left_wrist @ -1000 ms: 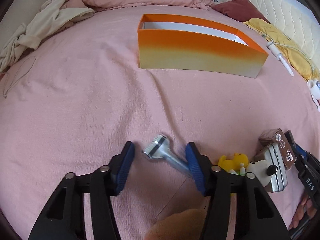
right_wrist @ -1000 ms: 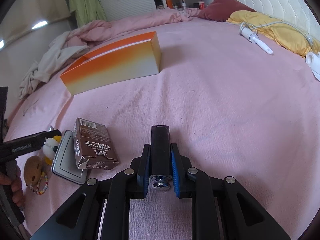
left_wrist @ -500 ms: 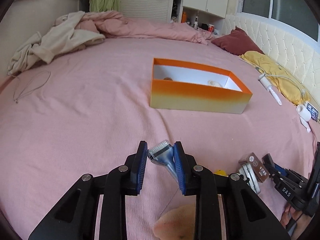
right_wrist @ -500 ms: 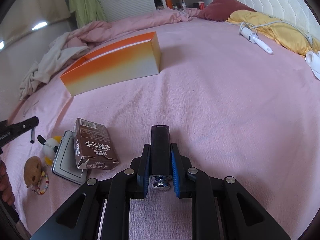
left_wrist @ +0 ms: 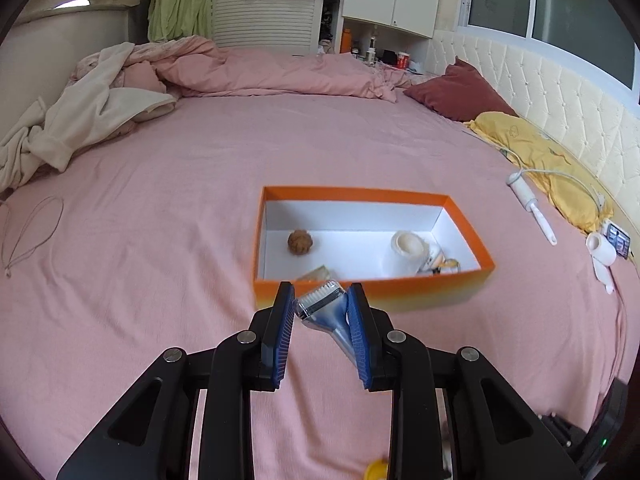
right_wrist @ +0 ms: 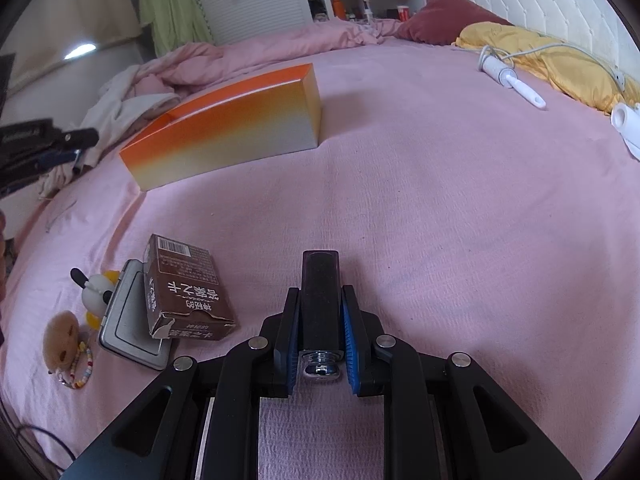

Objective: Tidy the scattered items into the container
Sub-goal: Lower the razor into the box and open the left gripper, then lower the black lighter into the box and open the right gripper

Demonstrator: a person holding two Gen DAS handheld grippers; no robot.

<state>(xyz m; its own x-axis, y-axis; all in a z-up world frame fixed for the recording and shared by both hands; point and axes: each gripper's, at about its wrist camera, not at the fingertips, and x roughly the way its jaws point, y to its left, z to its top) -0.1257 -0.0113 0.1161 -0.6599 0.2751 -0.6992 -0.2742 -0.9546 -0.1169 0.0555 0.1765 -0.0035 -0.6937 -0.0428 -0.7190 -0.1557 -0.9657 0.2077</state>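
Orange-walled box sits on the pink bed, just beyond the left tool, whose pads clamp a silver brush. Right tool grips a dark rectangular block above the bed.

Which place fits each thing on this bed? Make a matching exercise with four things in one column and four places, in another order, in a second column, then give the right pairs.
Things
1. silver brush
2. brown ball
3. brown carton
4. dark stick

Places
A. lying on a grey tin on the pink sheet
B. between the left gripper pads
C. inside the orange box
D. clamped in the right gripper

Pairs: 1-B, 2-C, 3-A, 4-D
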